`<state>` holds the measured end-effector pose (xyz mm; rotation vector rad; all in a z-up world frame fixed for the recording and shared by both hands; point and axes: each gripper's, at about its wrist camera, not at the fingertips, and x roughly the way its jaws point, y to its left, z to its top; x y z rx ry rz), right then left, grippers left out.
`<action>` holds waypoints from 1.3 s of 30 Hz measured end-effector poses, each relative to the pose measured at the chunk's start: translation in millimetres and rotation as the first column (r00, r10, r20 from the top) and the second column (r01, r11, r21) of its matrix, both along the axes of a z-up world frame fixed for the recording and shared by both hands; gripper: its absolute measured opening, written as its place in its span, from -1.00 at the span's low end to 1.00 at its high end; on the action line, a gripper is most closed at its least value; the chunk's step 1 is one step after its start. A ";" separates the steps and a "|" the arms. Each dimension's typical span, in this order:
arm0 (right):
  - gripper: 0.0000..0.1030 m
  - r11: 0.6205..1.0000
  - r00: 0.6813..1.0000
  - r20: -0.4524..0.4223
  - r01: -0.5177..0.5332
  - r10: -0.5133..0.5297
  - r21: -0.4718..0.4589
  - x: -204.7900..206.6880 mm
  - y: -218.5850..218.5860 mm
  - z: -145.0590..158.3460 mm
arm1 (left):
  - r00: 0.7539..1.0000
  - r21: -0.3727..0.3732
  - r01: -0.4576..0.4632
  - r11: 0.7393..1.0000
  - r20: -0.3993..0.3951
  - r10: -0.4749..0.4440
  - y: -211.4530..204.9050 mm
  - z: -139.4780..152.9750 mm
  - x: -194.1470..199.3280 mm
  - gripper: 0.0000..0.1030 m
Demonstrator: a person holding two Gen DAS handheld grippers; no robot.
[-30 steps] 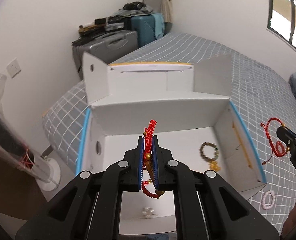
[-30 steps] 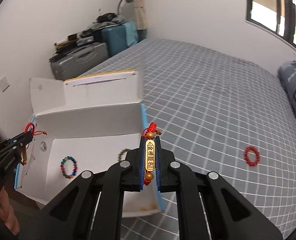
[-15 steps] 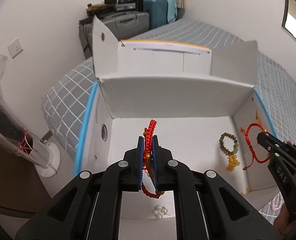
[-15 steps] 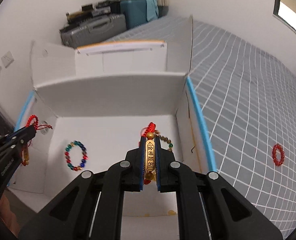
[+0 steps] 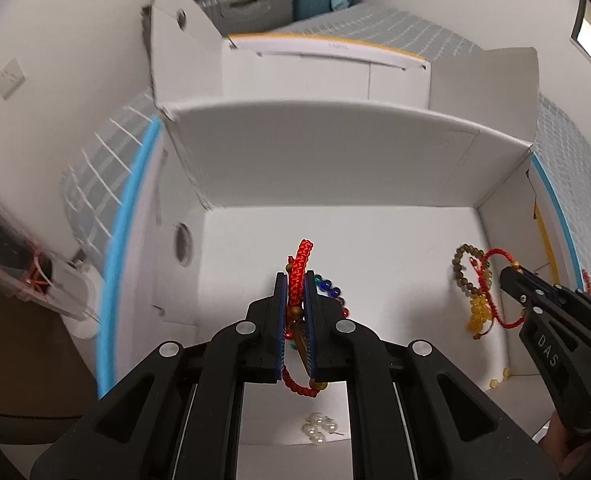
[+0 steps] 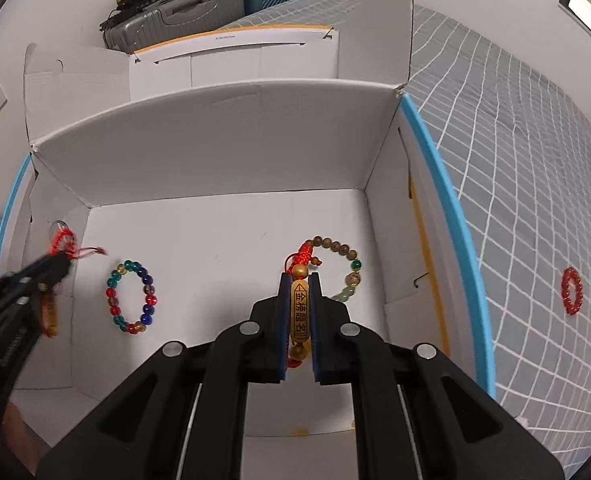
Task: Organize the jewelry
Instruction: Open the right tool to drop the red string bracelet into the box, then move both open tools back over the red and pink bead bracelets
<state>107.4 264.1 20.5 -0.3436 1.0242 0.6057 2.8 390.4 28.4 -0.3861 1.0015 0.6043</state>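
Both grippers hang over an open white box (image 6: 223,160) that sits on a grey checked bed (image 6: 515,128), each clenched on one red cord bracelet.

The left gripper (image 5: 295,284) pinches its bracelet (image 5: 300,260) between the blue pads; the woven red cord stands up past the fingertips toward the far wall of the box, and a loop of red beads sags out behind the pads. Its long axis runs along the fingers. In the right wrist view this gripper (image 6: 61,264) enters at the box's left wall, blurred.

The right gripper (image 6: 298,280) pinches the second bracelet (image 6: 299,312) by a long gold bar with dark characters. The bar lies lengthwise between the pads, one gold bead at each end, and the red knot points to the far wall. In the left wrist view this gripper (image 5: 511,276) is near the box's right wall, the cord looping below it.

On the box floor lie three pieces: one multicoloured bead bracelet (image 6: 130,298) toward the left wall, one brown bead bracelet (image 6: 341,268) toward the right wall with a yellow pendant (image 5: 478,314), and one pearl cluster (image 5: 319,429) near the front edge.

One red bead bracelet (image 6: 572,291) lies on the bed to the right of the box, well apart from it.
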 end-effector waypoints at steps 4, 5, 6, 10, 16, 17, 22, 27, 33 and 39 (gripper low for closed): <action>-0.67 1.000 1.000 -0.006 -0.018 0.018 0.001 -5.3 1.5 -0.8 | 1.000 -0.004 -0.004 1.000 0.001 0.004 0.4 0.3 -2.7 -0.75; -0.53 1.000 1.000 -0.003 -0.021 0.021 0.002 -5.4 1.3 0.7 | 1.000 -0.002 -0.008 1.000 0.004 0.008 -0.2 2.8 -4.2 -0.67; -0.45 1.000 1.000 0.000 -0.023 0.023 0.008 -6.4 0.8 2.7 | 1.000 0.004 -0.011 1.000 0.011 0.011 -1.1 5.9 -5.3 -0.40; 0.18 0.999 0.999 0.034 -0.037 0.036 0.040 -13.5 -1.3 16.9 | 0.998 0.060 -0.030 0.998 0.049 0.027 -6.2 23.3 -12.9 0.42; 0.60 0.997 0.997 0.064 -0.048 0.044 0.054 -17.6 -8.1 30.7 | 0.996 0.121 -0.037 0.992 0.086 0.027 -13.8 45.1 -22.5 0.80; 0.64 0.997 0.997 0.066 -0.049 0.045 0.054 -17.3 -8.3 32.0 | 0.995 0.127 -0.045 0.991 0.092 0.033 -14.0 47.4 -24.2 0.81; 0.75 0.997 0.997 0.065 -0.041 0.037 0.066 -16.6 -14.9 33.3 | 0.993 0.136 -0.057 0.989 0.106 0.043 -13.2 53.7 -29.1 0.89; 0.85 0.996 0.996 0.086 -0.029 0.023 0.079 -16.6 -26.9 42.0 | 0.993 0.145 -0.064 0.987 0.105 0.049 -16.1 55.2 -33.9 0.89; 0.85 0.994 0.993 0.115 0.016 -0.028 0.106 -6.9 -57.4 61.4 | 0.993 0.167 -0.052 0.985 0.112 0.034 -29.6 62.4 -38.7 0.89; 0.85 0.990 0.985 0.137 0.091 -0.105 0.110 17.6 -108.5 78.8 | 0.991 0.199 -0.011 0.980 0.135 -0.016 -68.6 83.0 -33.4 0.89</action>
